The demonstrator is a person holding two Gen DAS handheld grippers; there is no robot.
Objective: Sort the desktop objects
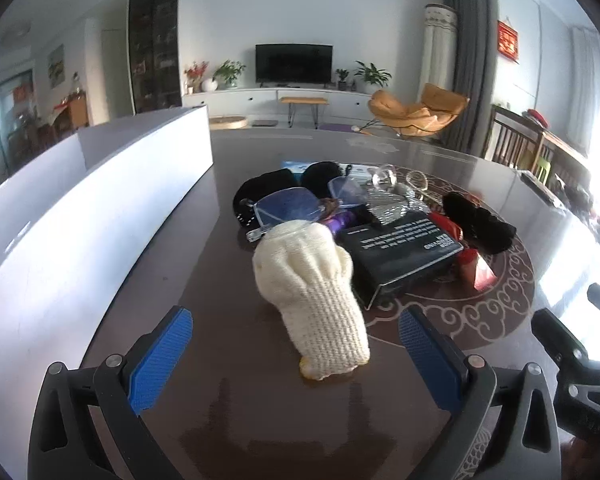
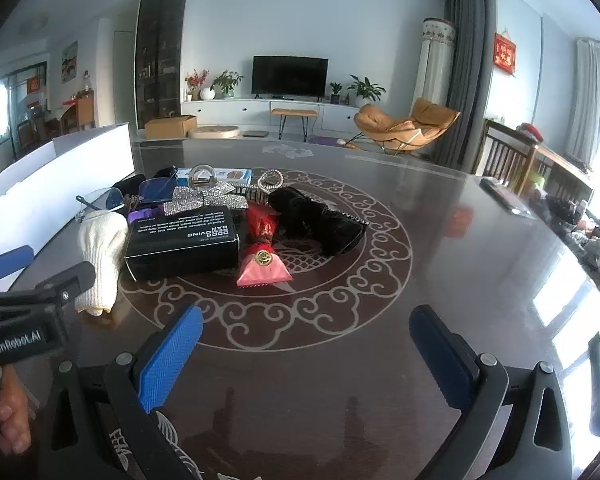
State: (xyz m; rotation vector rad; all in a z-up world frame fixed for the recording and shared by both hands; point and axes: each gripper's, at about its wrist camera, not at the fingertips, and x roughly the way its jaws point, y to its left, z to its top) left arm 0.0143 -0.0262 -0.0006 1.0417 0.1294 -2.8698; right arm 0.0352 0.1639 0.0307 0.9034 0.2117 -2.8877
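Left gripper (image 1: 296,354): jaws spread wide, nothing held; I have it tilted down at the nearest item, which lies between the blue pads without touching them.
Right gripper (image 2: 306,348): jaws equally wide, empty, hovering over bare table (image 2: 460,240), apart from the heap, presumably to leave room for the left.
Cream knitted glove (image 1: 312,292): at 12 o'clock from my left gripper, cuff toward me, fingers resting against the pile; I judge it the easiest first pick.
Black box (image 1: 396,256): at 1 o'clock in the left wrist view, just beside the glove, white print upside down.
Clear glasses (image 1: 286,208): beyond the glove at 12 o'clock, lying on black cloth.
Pink-and-red packet (image 2: 262,258): at 11 o'clock from my right gripper, touching the box.
Black furry item (image 2: 320,220): at 12 o'clock, behind the packet.
White partition (image 1: 100,208): at 10 o'clock along the table edge, possibly the sorting side; I cannot tell.
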